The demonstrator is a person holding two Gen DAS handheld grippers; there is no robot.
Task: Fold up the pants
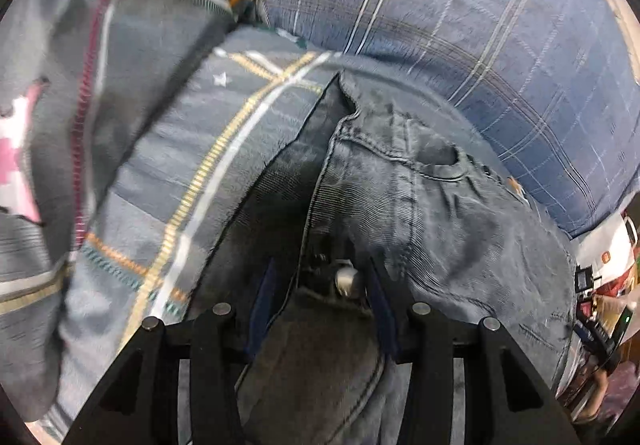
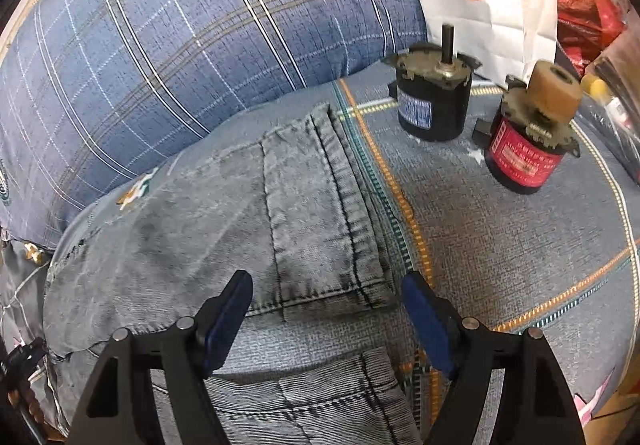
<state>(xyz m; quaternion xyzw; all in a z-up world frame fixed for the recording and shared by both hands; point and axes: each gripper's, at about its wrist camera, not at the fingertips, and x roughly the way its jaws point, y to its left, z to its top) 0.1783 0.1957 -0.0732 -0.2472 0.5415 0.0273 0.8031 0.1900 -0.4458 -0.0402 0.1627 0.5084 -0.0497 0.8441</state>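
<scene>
Denim pants (image 1: 400,205): thick, limp, heavyish; left gripper (image 1: 320,285) clamps the waistband (by the button); right gripper (image 2: 326,305) spread wide, holding nothing, over the hem.

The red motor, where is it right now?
In the right wrist view the red motor stands upright at the upper right on the patterned bedsheet, beside the black motor and right of the jeans.

Each hand-held gripper, the left one (image 1: 320,285) and the right one (image 2: 327,309), has a matte black frame with triangular cut-outs. Round silver pins cap its linkage joints. Its two fingers (image 2: 228,321) carry dark blue pads on their inner faces.
</scene>
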